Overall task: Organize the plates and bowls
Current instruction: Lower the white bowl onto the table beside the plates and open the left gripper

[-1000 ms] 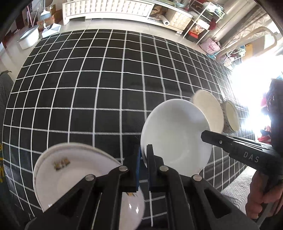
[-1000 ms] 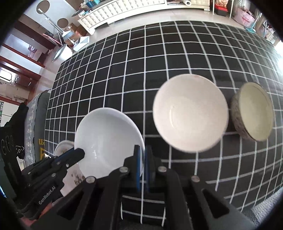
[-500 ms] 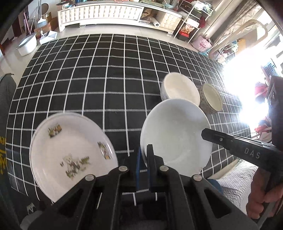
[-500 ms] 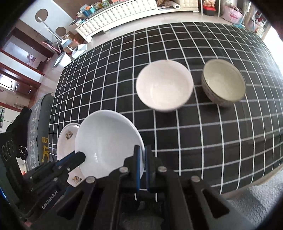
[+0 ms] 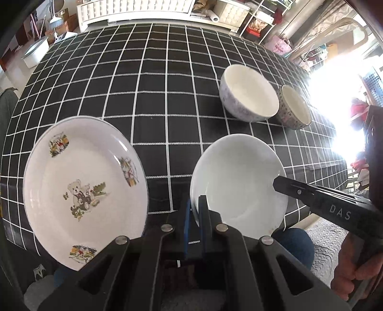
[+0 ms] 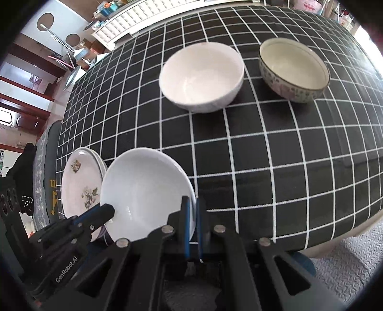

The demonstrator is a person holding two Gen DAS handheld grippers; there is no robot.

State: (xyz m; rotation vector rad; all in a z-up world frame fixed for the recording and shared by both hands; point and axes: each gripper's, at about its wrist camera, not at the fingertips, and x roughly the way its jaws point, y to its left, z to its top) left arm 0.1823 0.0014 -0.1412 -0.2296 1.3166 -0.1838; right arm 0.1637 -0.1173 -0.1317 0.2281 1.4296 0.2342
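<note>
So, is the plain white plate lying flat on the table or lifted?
Lifted. Both grippers, left and right, clamp the white plate by opposite rims; it hangs past the table edge.

Black white-gridded tablecloth [image 5: 153, 100], plain white plate [image 5: 239, 184], bear-printed plate [image 5: 81, 186].

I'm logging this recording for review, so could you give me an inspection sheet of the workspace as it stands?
Surface: table under black white-grid tablecloth.
Job's things: plain white plate held above the table's near edge; bear-printed white plate to its left; large white bowl and smaller patterned bowl side by side on the cloth.
Clutter: nothing seen.
Grippers: left hand-held gripper and right hand-held gripper each shut on the plain plate's rim.
Cables: nothing seen.
Surroundings: white tufted bench, shelving, bright window glare.
</note>
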